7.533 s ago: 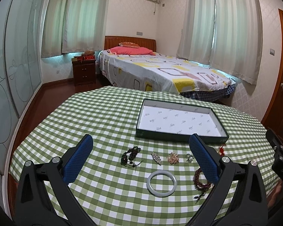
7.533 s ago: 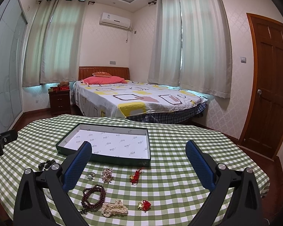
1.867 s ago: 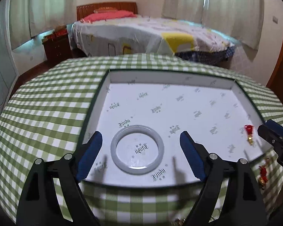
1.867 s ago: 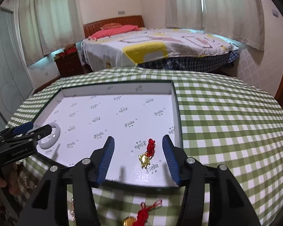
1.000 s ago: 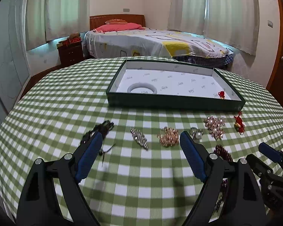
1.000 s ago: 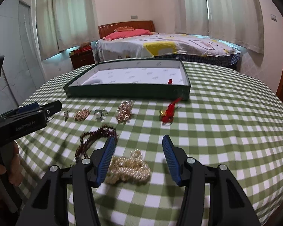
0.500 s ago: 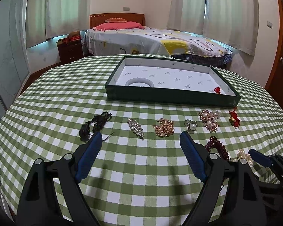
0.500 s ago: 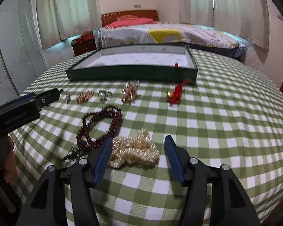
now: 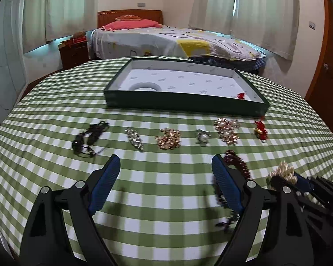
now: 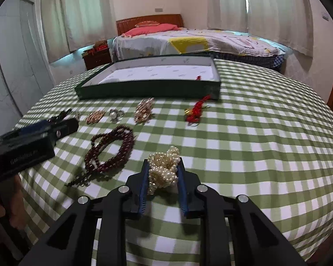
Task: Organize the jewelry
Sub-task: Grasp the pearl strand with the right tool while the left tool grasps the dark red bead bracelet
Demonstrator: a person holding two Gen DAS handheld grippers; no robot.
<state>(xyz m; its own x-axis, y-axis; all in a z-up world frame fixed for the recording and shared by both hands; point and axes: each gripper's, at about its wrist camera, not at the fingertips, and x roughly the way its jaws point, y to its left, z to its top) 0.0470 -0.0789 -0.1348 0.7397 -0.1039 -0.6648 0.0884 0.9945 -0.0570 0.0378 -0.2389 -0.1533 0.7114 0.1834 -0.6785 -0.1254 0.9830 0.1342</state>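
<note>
My right gripper [image 10: 162, 173] has just been closing, and its two blue pads are squeezing the heap of white pearl beads [image 10: 164, 166] on the green checked tablecloth [image 10: 255, 146]. My left gripper [image 9: 164, 181] is standing wide, with nothing but cloth between its pads.

The green box [image 9: 184, 105] is sitting farther back on the table. Little marks are printed all over its white floor, but they are too small for me to read. White letters on the side of my left gripper are too blurry as well.

I am counting two things in the box: one white bangle [image 9: 145, 87] at the left, half hidden by the wall, and one small red charm [image 9: 241, 95] at the right.

Six pieces are lying in a row before the box: one black cord bracelet [image 9: 90, 138], one silver brooch [image 9: 134, 141], one gold chain heap [image 9: 168, 141], one pearl ring [image 9: 202, 136], one pearl and gold cluster [image 9: 227, 131] and one red knot charm [image 9: 261, 130]. One dark red bead string [image 10: 113, 149] is lying nearer, beside the pearls.
</note>
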